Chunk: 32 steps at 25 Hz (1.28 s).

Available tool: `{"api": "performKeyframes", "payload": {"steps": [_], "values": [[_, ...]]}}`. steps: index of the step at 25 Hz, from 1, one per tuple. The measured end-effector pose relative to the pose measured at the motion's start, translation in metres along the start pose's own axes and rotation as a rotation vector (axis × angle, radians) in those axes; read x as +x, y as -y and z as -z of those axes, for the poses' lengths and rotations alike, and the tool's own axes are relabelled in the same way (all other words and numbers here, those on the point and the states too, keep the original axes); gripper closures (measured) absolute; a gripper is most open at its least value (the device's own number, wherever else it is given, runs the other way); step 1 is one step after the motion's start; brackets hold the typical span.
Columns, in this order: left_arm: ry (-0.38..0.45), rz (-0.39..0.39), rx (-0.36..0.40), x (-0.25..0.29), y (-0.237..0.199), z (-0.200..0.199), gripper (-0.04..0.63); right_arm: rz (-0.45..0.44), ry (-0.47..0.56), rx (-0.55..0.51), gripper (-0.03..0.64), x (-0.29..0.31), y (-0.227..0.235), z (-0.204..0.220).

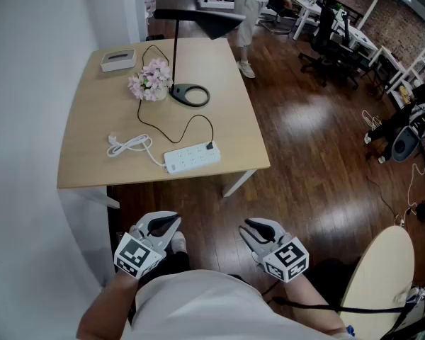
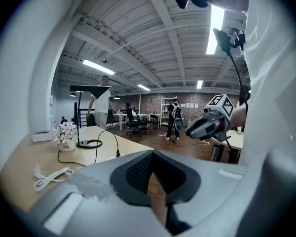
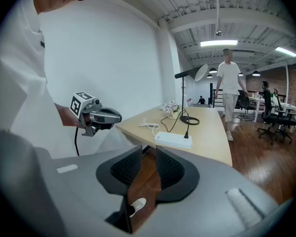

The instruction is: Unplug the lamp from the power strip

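The black desk lamp [image 1: 190, 95] stands at the back of the wooden table [image 1: 92, 140]. Its black cord loops forward to a plug [image 1: 210, 146] seated in the right end of the white power strip [image 1: 192, 158] near the table's front edge. In the right gripper view the strip [image 3: 173, 139] and plug [image 3: 186, 135] lie well ahead. Both grippers hang low, close to the person's body and short of the table. My left gripper [image 1: 163, 222] is shut and empty. My right gripper [image 1: 253, 227] has its jaws slightly apart with nothing between them.
A coiled white cord [image 1: 127, 146] lies left of the strip. A pot of pink flowers [image 1: 150, 81] and a white box [image 1: 118, 60] sit at the back. A person [image 1: 244, 6] stands beyond the table. Office chairs [image 1: 326, 34] and a round tabletop [image 1: 379, 282] are on the right.
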<state>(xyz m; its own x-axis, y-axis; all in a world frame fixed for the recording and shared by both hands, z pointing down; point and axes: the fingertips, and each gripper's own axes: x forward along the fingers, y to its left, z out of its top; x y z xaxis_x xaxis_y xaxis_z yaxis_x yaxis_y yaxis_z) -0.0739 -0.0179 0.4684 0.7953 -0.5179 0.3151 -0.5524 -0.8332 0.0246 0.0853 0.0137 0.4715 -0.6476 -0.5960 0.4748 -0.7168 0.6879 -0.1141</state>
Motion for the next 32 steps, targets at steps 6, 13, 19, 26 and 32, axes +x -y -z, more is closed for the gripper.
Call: {"api": "performKeyframes", "payload": {"steps": [6,13,19,26,32], "values": [[-0.088,0.061,0.077,0.048,-0.086,0.009,0.594,0.064,-0.007,-0.02,0.525,0.093,0.042,-0.044],[-0.215,0.103,0.045,0.12,-0.139,0.052,0.594,0.098,-0.095,0.004,0.52,0.168,0.107,-0.045],[-0.383,0.148,0.043,0.184,-0.166,0.087,0.595,0.05,-0.207,0.001,0.502,0.245,0.168,-0.031],[-0.518,0.2,0.047,0.225,-0.178,0.116,0.595,0.005,-0.296,0.011,0.488,0.309,0.195,-0.013],[-0.572,0.232,0.038,0.238,-0.177,0.127,0.595,-0.05,-0.329,0.004,0.528,0.321,0.201,-0.008]]}}
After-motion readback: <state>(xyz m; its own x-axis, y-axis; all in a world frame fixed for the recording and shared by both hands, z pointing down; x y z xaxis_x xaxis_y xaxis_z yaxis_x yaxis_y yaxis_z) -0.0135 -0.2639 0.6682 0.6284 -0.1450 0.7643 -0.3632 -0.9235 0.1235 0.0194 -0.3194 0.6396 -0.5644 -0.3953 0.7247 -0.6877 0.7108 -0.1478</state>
